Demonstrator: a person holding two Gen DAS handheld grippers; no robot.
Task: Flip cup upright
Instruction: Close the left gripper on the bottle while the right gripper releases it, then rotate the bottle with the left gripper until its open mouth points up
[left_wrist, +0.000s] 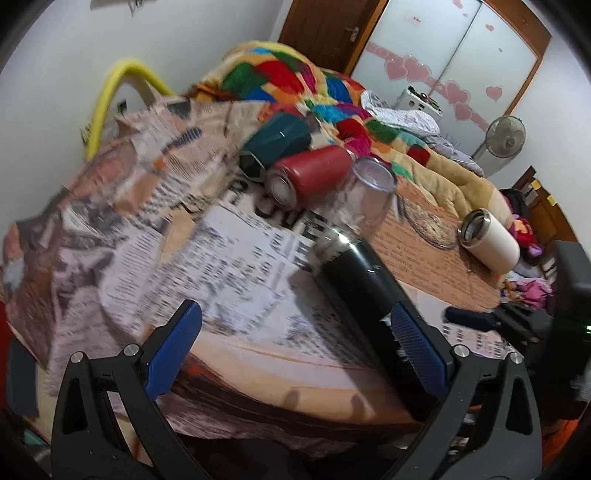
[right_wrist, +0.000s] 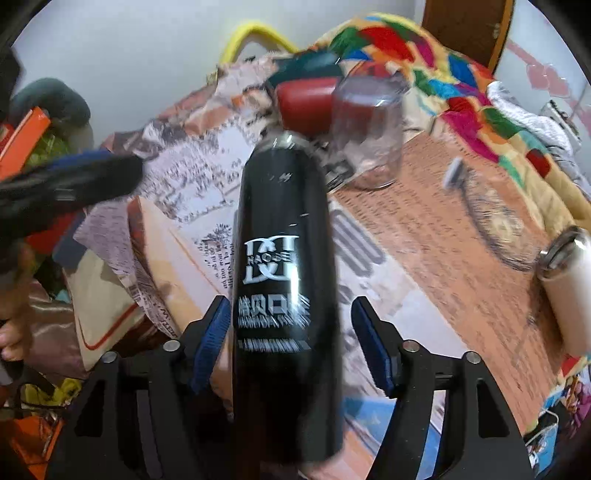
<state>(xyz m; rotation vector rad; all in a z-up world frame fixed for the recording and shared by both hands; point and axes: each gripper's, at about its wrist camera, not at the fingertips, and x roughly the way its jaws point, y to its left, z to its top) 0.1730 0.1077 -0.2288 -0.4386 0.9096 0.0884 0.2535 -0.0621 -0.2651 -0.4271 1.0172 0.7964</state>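
Right claw (right_wrist: 288, 347): jaws wide, black cup (right_wrist: 282, 258) sits between the blue pads (right_wrist: 212, 341) with a gap on both sides, not gripped. Cup lies on its side on the table (right_wrist: 436, 236), steel rim pointing away from the camera, white logo facing up. Frame is motion-blurred.

Left claw (left_wrist: 295, 350): jaws wide, holding nothing. Same black cup (left_wrist: 369, 295) crosses just in front of its right pad (left_wrist: 417, 350); can't tell if they touch. Newsprint-pattern cloth (left_wrist: 155, 236) fills the space between its pads.

Other stuff on the table:
- Red cup (left_wrist: 310, 173) on its side, base toward the left camera, touching or just beside the teal cup (left_wrist: 277, 144) behind it, also on its side.
- Clear glass (left_wrist: 365, 199) upside down, just right of the red cup, near the black cup's rim.
- White cup (left_wrist: 487, 236) on its side, steel rim toward the left, well apart on the right part of the table.

Past the far edge: patchwork blanket (left_wrist: 295, 81) on a bed. Yellow tube (left_wrist: 110, 96) arcs at the wall on the left. Fan (left_wrist: 506, 136) stands far right, by the heart-stickered wardrobe (left_wrist: 461, 55).

In the right view the left claw (right_wrist: 70, 181) shows as a dark blur at left, above the cloth.
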